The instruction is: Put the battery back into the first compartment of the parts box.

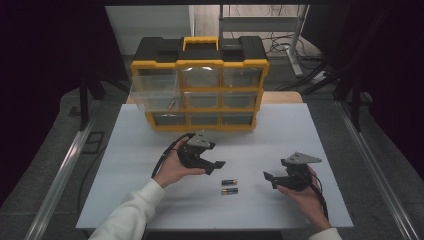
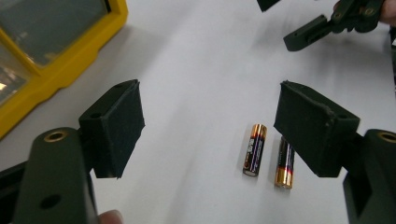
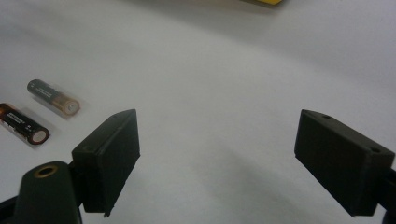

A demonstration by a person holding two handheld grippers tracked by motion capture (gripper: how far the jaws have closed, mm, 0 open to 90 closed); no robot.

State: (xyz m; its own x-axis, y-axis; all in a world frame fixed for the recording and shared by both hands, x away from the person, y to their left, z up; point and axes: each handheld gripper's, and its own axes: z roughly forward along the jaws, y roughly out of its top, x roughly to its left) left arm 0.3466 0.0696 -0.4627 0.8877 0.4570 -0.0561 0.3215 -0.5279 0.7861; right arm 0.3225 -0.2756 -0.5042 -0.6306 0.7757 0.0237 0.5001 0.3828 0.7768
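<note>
Two AA batteries lie side by side on the white table: one [image 1: 229,182] farther from me, one [image 1: 229,191] nearer. My left gripper [image 1: 214,167] hovers just left of and above them, open with nothing between its jaws. In the left gripper view [image 2: 212,126] the batteries [image 2: 254,149] [image 2: 284,164] lie ahead between the wide jaws, the right one partly hidden behind the right pad. My right gripper [image 1: 270,180] is held to the right of the batteries, open and empty. The right gripper view [image 3: 219,158] has both batteries [image 3: 53,98] [image 3: 23,123] off to its left.
A yellow and black organizer [image 1: 200,65] with clear drawers stands at the table's back; its upper left drawer [image 1: 152,92] is pulled out. The organizer's yellow frame [image 2: 60,74] lies left of my left gripper. The white table [image 1: 150,200] ends close to the person.
</note>
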